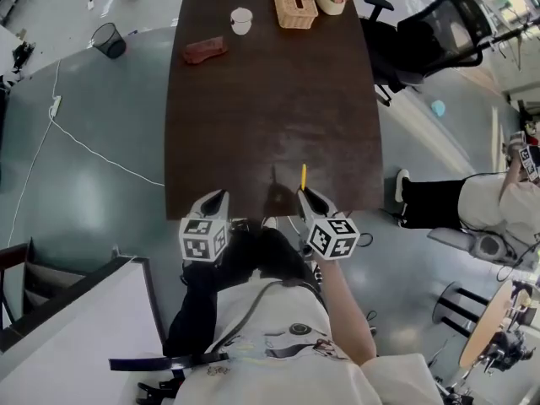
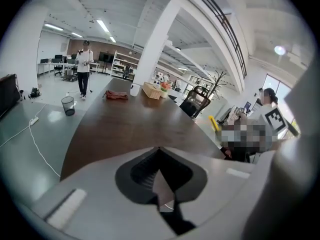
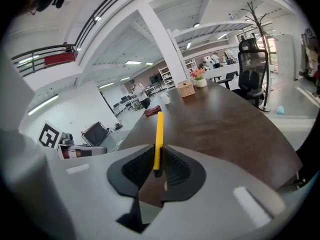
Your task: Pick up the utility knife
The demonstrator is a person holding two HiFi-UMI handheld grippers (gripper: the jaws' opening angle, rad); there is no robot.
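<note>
Yellow, slim and straight with a dark end, the utility knife (image 3: 158, 134) stands pinched in my right claw (image 3: 157, 156); my left claw (image 2: 160, 151) is pressed together, empty

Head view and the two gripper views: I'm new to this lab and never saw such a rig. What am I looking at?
No robot here: a person holds a gripper in each hand. The head view looks down from the person's head; each gripper view looks along that gripper's jaws. The right gripper is shut on a yellow utility knife, held above the dark table. The left gripper is shut and empty. At the table's far end are a wicker box, a white cup and a reddish item.
</note>
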